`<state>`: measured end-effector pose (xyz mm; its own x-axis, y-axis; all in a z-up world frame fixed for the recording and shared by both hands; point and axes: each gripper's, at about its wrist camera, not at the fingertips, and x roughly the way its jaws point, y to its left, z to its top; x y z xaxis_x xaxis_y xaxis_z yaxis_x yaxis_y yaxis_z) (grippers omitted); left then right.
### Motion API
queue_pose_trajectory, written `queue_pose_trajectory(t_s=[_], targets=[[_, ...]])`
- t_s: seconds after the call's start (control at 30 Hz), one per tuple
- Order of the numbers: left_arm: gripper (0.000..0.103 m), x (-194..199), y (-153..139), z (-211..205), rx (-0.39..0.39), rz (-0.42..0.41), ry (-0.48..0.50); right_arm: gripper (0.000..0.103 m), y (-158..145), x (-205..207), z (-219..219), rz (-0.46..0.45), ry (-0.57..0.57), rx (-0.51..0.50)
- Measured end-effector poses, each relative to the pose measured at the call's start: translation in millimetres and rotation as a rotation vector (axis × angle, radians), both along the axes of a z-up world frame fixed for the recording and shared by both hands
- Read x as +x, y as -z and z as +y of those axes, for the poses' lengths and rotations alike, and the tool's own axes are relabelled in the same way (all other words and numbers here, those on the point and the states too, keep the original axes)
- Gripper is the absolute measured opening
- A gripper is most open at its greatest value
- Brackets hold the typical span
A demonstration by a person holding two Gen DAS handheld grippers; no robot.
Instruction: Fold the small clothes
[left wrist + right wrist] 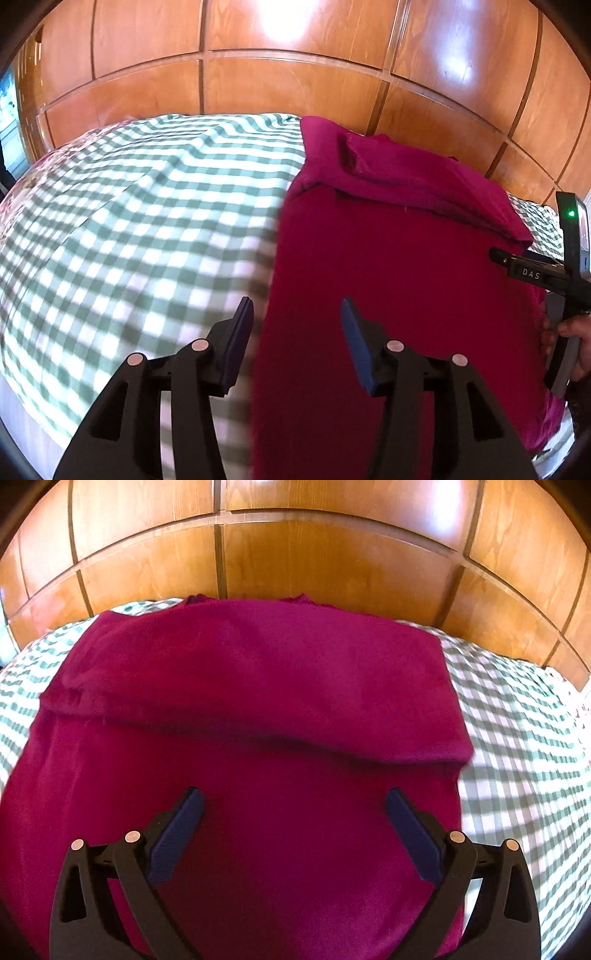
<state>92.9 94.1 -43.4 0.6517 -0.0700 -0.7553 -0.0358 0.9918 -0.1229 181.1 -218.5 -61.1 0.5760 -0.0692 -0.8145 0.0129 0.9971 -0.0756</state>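
Right wrist view: soft magenta garment point(258, 709), top folded over, lies on the green-checked bedsheet point(517, 738). Right hand-held gripper point(295, 834) hovers wide open, empty; left hand-held gripper point(295, 332) half-open at its left edge.

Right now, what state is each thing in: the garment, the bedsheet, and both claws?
Magenta garment: lying flat on the bed, far part folded back over itself.
Checked bedsheet: spread out, lightly creased.
Left claw: open, holding nothing, over the garment's left edge.
Right claw: wide open, holding nothing, above the garment.
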Motion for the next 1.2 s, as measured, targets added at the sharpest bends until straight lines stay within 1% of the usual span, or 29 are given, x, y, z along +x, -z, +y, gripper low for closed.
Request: queue_pose_trajectory(t_s=[0.17, 0.3, 0.53, 0.6, 0.63, 0.67, 0.8, 0.87, 0.97, 1.13, 1.2], targets=[[0.05, -20, 6, 14, -0.021, 0.029, -0.003, 0.099, 6, -25, -11, 0.022, 0.006, 0.022], [0.049, -40, 10, 17, -0.041, 0.051, 0.029, 0.099, 5, -41, -14, 0.024, 0.003, 0.027], [0.047, -67, 18, 0, -0.012, 0.079, 0.14, 0.099, -1, -69, -18, 0.031, -0.014, 0.031], [0.048, -72, 17, -3, 0.003, 0.077, 0.156, 0.099, -3, -79, -21, 0.03, -0.018, 0.035], [0.048, -75, 17, -3, 0.008, 0.078, 0.159, 0.099, -4, -85, -22, 0.028, -0.018, 0.033], [0.05, -78, 17, -2, 0.01, 0.081, 0.156, 0.099, -6, -93, -24, 0.023, -0.017, 0.029], [0.051, -89, 13, 7, 0.009, 0.082, 0.142, 0.099, -6, -116, -39, 0.029, 0.008, 0.039], [0.053, -89, 14, 14, 0.001, 0.088, 0.127, 0.099, -2, -130, -50, 0.045, 0.037, 0.074], [0.053, -91, 16, 24, -0.039, 0.097, 0.115, 0.099, 2, -150, -66, 0.066, 0.061, 0.174], [0.053, -96, 16, 32, -0.09, 0.099, 0.117, 0.099, 0, -183, -73, 0.079, 0.038, 0.288], [0.052, -100, 17, 38, -0.135, 0.106, 0.118, 0.099, -1, -199, -69, 0.091, 0.015, 0.337]])
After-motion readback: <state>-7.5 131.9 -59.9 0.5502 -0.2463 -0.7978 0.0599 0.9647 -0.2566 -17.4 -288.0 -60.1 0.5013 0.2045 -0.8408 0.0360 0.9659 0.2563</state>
